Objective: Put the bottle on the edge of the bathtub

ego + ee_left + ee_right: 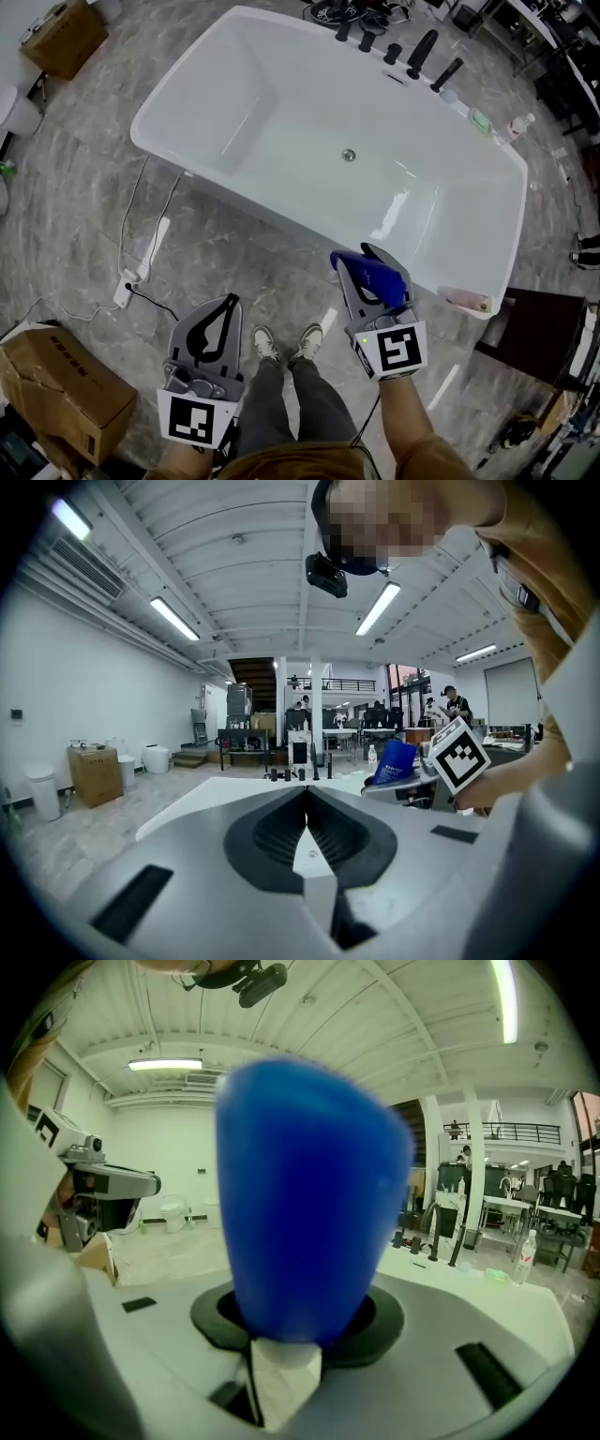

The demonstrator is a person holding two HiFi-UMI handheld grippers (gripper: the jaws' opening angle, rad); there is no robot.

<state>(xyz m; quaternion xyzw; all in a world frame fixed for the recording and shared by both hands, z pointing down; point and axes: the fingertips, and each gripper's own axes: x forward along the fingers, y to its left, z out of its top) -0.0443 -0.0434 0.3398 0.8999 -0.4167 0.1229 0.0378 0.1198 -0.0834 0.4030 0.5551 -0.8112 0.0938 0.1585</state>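
Bottle (pixel 382 279) gripped in your right gripper (pixel 361 255), long axis lying out along the jaws toward the near edge of the bathtub (pixel 272 204) just ahead; your left gripper (pixel 227 305), farther off, has jaws together, empty.

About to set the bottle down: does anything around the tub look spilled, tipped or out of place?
Nothing looks spilled or tipped. The one oddity is a white power strip with loose cords trailing across the floor beside the bathtub. The blue bottle is clamped in the right gripper.
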